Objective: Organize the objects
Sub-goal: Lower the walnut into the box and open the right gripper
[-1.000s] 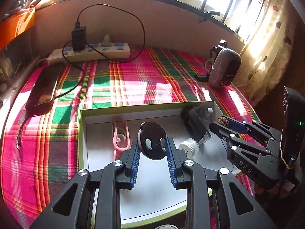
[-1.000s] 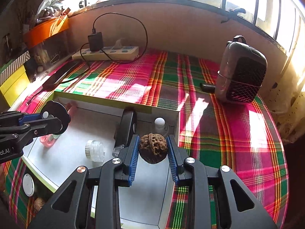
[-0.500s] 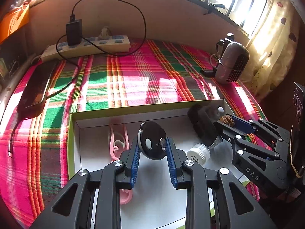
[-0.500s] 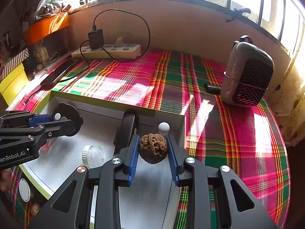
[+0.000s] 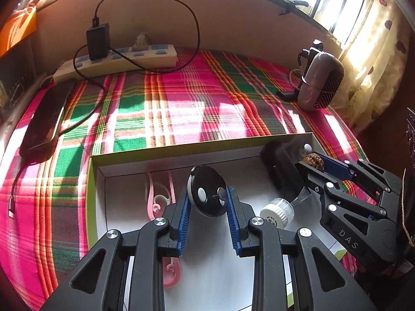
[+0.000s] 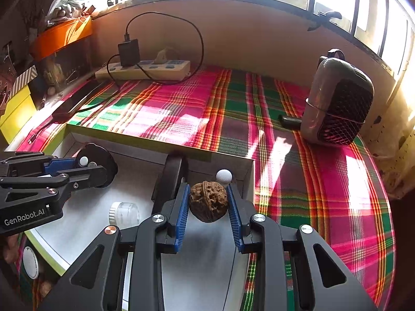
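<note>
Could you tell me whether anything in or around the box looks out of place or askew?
Little stands out. The small clear jar lies on its side on the box floor, white cap toward the left hand-held gripper. Both grippers hold items above the box: left a black disc, right hand-held gripper a walnut.

walnut (image 6: 208,201) 1 | disc (image 5: 207,194) 1 | jar (image 5: 277,211) 1 | pink hooks (image 5: 158,199) maybe 2

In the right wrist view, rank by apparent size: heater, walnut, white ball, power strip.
1. Heater.
2. Power strip, far back, so probably understated.
3. Walnut, close to the lens in the right gripper, so overstated.
4. White ball.
</note>
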Demonstrator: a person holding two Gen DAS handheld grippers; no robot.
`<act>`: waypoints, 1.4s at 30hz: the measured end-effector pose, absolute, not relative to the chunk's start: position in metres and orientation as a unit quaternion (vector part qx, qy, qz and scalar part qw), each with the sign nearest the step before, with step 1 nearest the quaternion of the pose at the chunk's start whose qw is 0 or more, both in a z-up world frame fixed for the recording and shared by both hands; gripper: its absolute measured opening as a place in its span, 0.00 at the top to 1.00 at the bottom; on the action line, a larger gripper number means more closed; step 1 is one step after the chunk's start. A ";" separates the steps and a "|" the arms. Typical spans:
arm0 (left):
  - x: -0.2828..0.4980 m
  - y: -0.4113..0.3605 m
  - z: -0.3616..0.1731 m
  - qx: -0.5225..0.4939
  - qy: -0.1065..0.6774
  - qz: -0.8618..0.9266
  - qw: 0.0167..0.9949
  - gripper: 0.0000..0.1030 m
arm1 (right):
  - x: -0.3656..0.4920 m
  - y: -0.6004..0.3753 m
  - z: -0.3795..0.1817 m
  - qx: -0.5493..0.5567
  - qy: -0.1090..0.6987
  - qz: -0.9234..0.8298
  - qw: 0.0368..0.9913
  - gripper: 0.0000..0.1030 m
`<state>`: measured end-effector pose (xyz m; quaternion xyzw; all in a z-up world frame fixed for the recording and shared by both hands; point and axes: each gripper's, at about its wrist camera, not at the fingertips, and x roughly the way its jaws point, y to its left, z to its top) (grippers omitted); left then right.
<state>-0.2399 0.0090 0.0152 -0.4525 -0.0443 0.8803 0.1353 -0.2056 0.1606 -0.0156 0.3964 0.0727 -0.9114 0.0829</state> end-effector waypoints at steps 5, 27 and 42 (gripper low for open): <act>-0.240 0.010 0.015 -0.452 -0.042 0.881 0.135 0.76 | -0.205 0.160 -0.016 0.394 0.076 -0.912 0.081 0.70; -0.242 0.011 0.015 -0.451 -0.046 0.882 0.132 0.74 | -0.207 0.161 -0.016 0.391 0.081 -0.914 0.076 0.70; -0.242 0.008 0.018 -0.446 -0.048 0.886 0.119 0.72 | -0.207 0.160 -0.015 0.388 0.081 -0.915 0.074 0.66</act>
